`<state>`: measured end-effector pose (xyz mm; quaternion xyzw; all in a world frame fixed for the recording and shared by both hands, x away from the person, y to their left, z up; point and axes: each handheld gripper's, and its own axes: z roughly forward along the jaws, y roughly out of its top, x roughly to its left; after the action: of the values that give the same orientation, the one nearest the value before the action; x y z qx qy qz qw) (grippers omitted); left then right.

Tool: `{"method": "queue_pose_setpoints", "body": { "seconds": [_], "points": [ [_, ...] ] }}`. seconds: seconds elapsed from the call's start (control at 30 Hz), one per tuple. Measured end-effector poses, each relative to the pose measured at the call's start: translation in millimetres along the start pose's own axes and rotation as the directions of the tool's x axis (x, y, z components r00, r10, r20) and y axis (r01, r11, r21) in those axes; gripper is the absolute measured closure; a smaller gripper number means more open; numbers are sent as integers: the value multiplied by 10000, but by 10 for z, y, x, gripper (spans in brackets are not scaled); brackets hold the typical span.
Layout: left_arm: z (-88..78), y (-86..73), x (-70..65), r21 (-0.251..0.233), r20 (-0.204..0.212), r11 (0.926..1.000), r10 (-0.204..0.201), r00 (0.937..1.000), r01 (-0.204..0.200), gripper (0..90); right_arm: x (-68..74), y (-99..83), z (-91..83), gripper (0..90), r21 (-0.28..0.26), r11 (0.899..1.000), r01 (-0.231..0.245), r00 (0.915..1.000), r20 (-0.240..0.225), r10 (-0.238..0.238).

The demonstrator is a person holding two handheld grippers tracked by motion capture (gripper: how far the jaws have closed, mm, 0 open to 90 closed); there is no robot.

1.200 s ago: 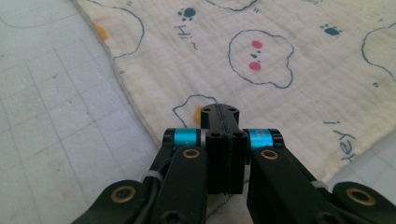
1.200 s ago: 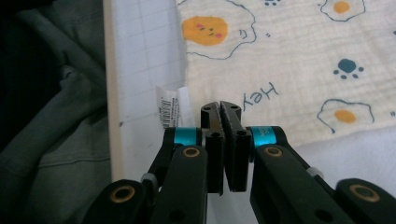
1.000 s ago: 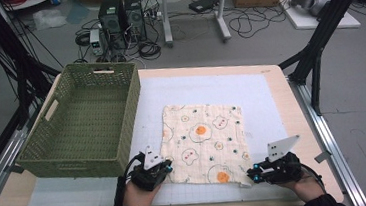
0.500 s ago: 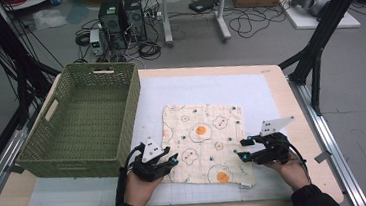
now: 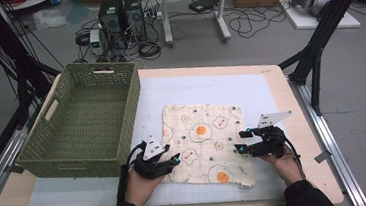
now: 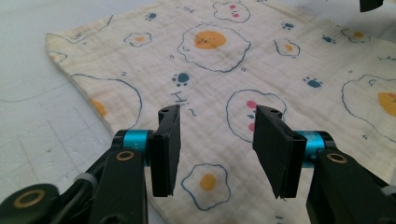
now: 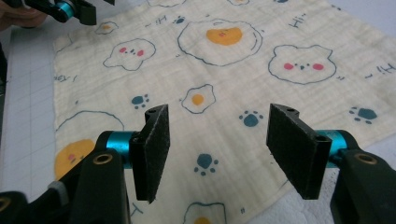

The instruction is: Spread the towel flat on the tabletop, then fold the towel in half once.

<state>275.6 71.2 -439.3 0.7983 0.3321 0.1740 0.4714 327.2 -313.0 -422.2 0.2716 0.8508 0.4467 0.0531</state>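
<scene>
Since a second ago both grippers have left the near corners of the cloth (image 5: 205, 145): the right gripper (image 5: 238, 142) has shifted up along the cloth's right edge, the left gripper (image 5: 172, 159) has barely changed place, and the jaws of both have just been opening, with nothing between them now. There is one cloth, cream with fried-egg and bear prints, lying flat on the white mat (image 5: 205, 88) toward the near middle of the desk (image 5: 303, 147); one green woven basket (image 5: 84, 120) stands at the desk's left side, its right wall just beside the cloth's left edge. Two grippers are in play. In the left gripper view the left gripper's jaws stand released, about half spread, hovering over the cloth (image 6: 243, 70) near its left edge without pressing on it. In the right gripper view the right gripper (image 7: 217, 140) is likewise released at a similar spread, above the cloth (image 7: 224, 65) near its right edge, holding nothing. The far half of the mat, beyond the cloth's far edge, lies bare, as does the strip between the cloth's right edge and the desk's right edge. On the left the basket bounds the room for moving.
</scene>
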Motion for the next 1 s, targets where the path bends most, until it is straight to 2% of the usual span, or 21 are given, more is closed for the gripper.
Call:
{"method": "queue_pose_setpoints", "body": {
  "seconds": [0.2,0.5,1.0],
  "points": [
    [-7,-7,15,-22,-45,10000,-7,10000,7,517,27,-2,-33,389,-57,9999,91,10000,-12,-91],
    [-16,-12,11,-61,-97,10000,38,9999,-39,514,61,-45,-9,381,405,9990,189,9998,36,-191],
    [-16,1,5,-77,-73,9999,97,9999,-98,519,22,-54,-11,382,344,9992,225,9996,132,-230]
  ]
}}
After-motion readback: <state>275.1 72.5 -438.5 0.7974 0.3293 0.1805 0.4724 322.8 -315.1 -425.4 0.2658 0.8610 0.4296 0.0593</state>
